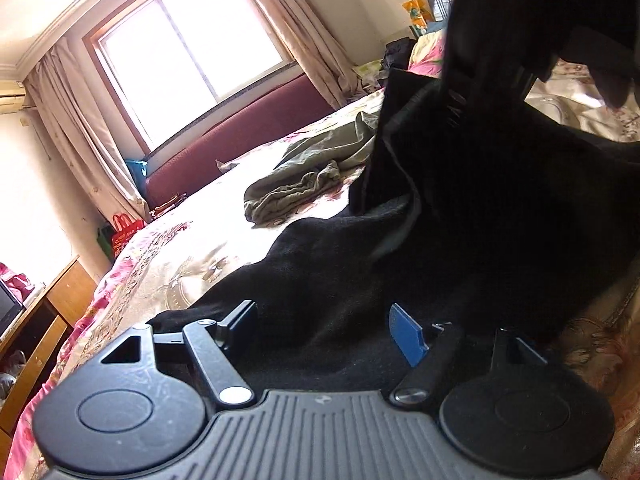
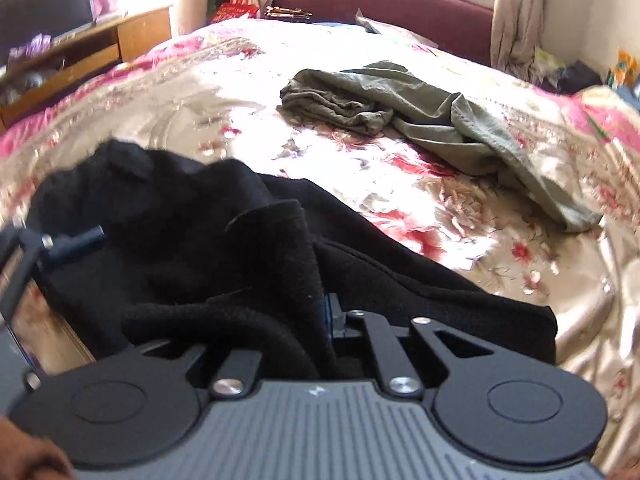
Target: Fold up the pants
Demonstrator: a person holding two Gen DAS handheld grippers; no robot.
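Observation:
Black pants (image 1: pixel 460 216) lie crumpled on the bed's near side. My left gripper (image 1: pixel 324 328) hovers low over them with its jaws wide apart and nothing between the blue pads. In the left wrist view, my right gripper (image 1: pixel 460 96) comes down from the upper right and holds an edge of the black pants raised off the bed. In the right wrist view, my right gripper (image 2: pixel 320 312) is shut on a fold of the black pants (image 2: pixel 192 240), and cloth drapes over its left finger. One finger (image 2: pixel 80 236) of the left gripper shows at that view's left edge.
Olive green pants (image 2: pixel 420 120) lie bunched on the floral bedspread (image 2: pixel 200 92) beyond the black pair. A maroon headboard (image 2: pixel 400 8) stands under the window (image 1: pixel 188 40). A wooden desk (image 2: pixel 100 44) stands at the bed's left. Clutter lies at the far right corner.

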